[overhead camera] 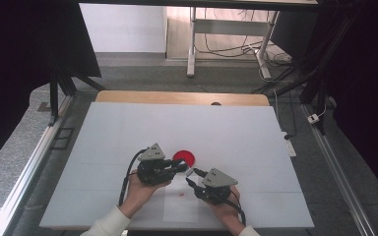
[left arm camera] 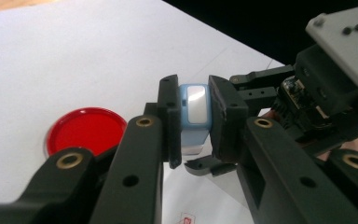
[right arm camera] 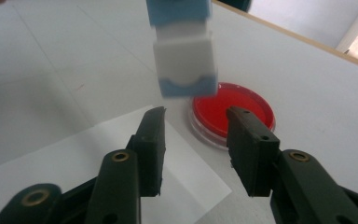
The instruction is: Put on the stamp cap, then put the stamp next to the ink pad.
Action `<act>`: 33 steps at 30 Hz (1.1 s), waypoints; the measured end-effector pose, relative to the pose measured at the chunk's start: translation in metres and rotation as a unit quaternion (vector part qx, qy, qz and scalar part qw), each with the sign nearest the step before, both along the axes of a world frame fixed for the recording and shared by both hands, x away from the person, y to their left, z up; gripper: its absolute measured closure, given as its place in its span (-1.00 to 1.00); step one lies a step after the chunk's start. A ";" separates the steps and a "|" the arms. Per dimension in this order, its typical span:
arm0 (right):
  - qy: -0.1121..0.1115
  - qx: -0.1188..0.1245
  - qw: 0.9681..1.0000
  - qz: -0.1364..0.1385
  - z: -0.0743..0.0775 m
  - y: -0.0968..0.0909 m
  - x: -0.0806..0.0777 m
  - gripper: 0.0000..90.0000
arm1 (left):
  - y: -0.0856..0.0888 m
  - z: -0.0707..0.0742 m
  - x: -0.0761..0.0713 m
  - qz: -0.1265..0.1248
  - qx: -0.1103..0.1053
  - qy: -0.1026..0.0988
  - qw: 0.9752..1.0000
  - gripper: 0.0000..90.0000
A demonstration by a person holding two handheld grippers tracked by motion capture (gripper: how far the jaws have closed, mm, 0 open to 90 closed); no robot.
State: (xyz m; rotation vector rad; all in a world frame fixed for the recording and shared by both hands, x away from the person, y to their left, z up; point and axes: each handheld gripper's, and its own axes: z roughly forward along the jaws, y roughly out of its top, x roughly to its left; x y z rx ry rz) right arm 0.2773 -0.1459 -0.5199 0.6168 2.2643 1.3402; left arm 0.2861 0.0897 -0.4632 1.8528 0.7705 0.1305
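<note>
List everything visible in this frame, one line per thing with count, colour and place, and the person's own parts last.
small block: one, light blue and white, clamped between the jaws of the left hand-held gripper, above the table
round dish: one, red with a clear rim, on the white surface near the middle
paper sheet: one, white with a small red mark, flat at the near edge
table: one, white top with a wooden far edge
metal table frame: one, grey, on the floor beyond, cables around it
left hand-held gripper: one, black, shut on the small block
right hand-held gripper: one, black, jaws apart, nothing between them, just below the block
hands: two, white sleeves, entering from the bottom
</note>
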 end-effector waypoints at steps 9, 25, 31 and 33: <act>0.028 -0.007 1.000 -0.002 0.001 -0.021 0.002 0.17 | 0.011 0.002 0.003 0.012 0.019 -0.012 1.000 0.68; 0.053 -0.008 0.997 -0.059 0.010 -0.112 0.004 0.12 | 0.037 -0.005 0.020 0.066 0.065 -0.015 0.996 0.67; 0.057 -0.006 0.996 -0.071 0.010 -0.129 0.005 0.12 | 0.042 -0.016 0.032 0.083 0.092 -0.004 0.992 0.67; 0.060 -0.011 0.995 -0.074 0.009 -0.133 0.006 0.11 | 0.043 -0.019 0.036 0.089 0.098 -0.001 0.991 0.67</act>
